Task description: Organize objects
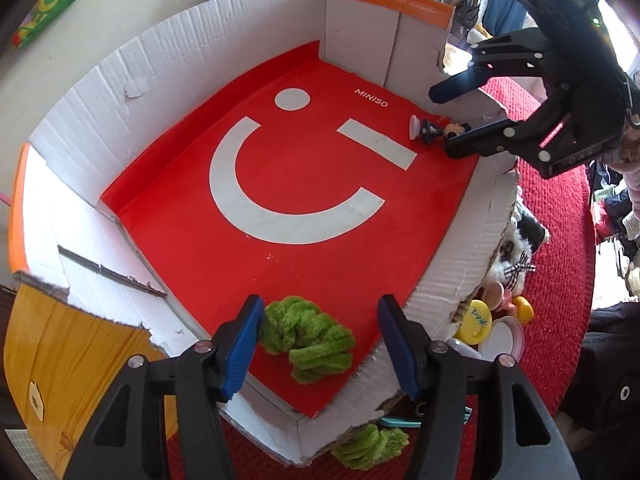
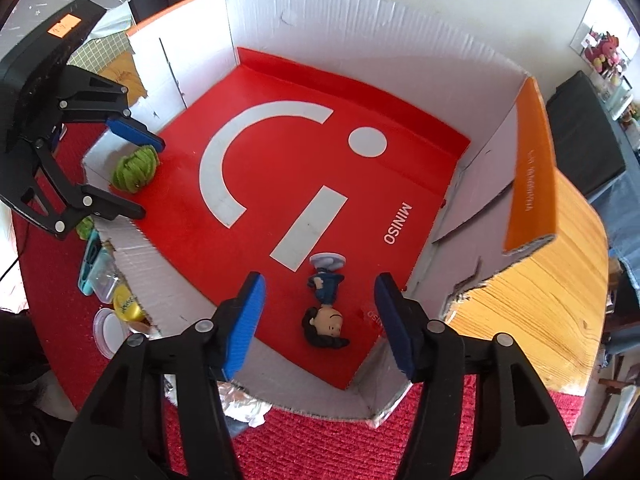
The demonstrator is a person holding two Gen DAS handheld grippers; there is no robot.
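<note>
A cardboard box [image 1: 120,80] with a red floor stands on the table, also seen in the right wrist view [image 2: 360,40]. A green fuzzy bundle [image 1: 308,340] lies on the box floor near a corner. My left gripper [image 1: 320,344] hangs open over it, with a gap to its right finger. The right wrist view shows this bundle [image 2: 134,168] under the left gripper [image 2: 150,179]. A small figurine [image 2: 324,312] with dark hair and blue clothes lies on its back on the red floor. My right gripper [image 2: 318,320] is open above it, pads clear of it. In the left wrist view the figurine [image 1: 432,130] lies by the right gripper [image 1: 442,123].
Outside the box on a red mat [image 1: 560,220] lie a panda plush [image 1: 516,252], a yellow lid [image 1: 476,322], a white lid [image 1: 502,338], a second green bundle [image 1: 368,448] and a teal case [image 2: 94,264]. Wooden table top [image 2: 540,320] flanks the box.
</note>
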